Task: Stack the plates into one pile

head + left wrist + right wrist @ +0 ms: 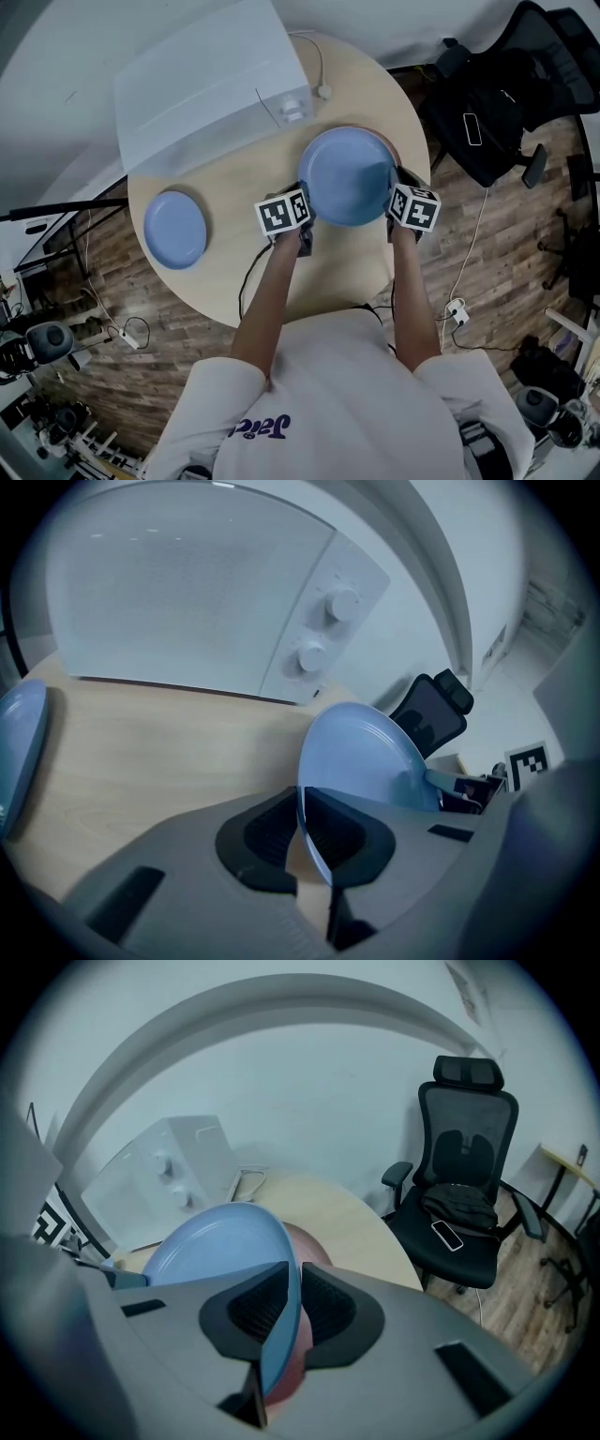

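Large blue plate (347, 176) is pinched at opposite rims by the left tool (302, 829) and right tool (291, 1309), over the bench (234, 178), apparently above a pink plate (305, 1241). Small blue plate (175, 229) lies well left.

A: What lies ahead of the left gripper (305, 832)?
B: A round, pale wooden table (141, 752). At its far edge stands a white appliance (187, 602) with two knobs, backed by a white wall (412, 564).
A: And by the right gripper (286, 1307)?
B: To its right is a black office chair (464, 1185) with a phone (448, 1235) on the seat. It stands on a wood-plank floor (534, 1326).
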A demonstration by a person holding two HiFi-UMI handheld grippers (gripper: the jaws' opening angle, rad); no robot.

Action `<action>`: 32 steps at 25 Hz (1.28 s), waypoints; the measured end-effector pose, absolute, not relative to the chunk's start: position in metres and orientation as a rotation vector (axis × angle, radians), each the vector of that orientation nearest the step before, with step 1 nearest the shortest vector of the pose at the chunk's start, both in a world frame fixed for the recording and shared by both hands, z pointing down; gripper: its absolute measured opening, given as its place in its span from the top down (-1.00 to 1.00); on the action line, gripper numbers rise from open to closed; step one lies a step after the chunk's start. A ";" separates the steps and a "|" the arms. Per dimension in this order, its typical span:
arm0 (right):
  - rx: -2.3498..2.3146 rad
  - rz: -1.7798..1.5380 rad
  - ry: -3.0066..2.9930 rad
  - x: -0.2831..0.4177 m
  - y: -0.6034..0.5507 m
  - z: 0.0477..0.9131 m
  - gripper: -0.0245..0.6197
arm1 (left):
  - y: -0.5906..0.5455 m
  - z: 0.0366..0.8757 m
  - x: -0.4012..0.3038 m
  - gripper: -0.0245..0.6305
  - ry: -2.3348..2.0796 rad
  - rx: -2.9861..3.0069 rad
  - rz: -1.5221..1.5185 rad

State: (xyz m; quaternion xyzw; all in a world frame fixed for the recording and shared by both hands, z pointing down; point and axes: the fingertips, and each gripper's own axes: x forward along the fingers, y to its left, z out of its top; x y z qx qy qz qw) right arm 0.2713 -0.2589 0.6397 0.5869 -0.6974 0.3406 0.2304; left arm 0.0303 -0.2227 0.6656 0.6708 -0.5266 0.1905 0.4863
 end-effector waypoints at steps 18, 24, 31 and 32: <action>1.637 0.881 -1.809 0.302 -0.267 0.674 0.76 | -0.254 0.689 0.064 0.82 -1.330 1.845 0.702; 1.610 0.934 -1.872 0.291 -0.267 0.673 0.40 | -0.251 0.686 0.073 0.57 -1.265 1.903 0.687; 1.589 0.900 -1.951 0.287 -0.270 0.663 0.25 | -0.245 0.679 0.072 0.18 -1.255 1.911 0.603; 1.594 0.925 -1.950 0.289 -0.267 0.666 0.25 | -0.243 0.681 0.072 0.18 -1.246 1.902 0.586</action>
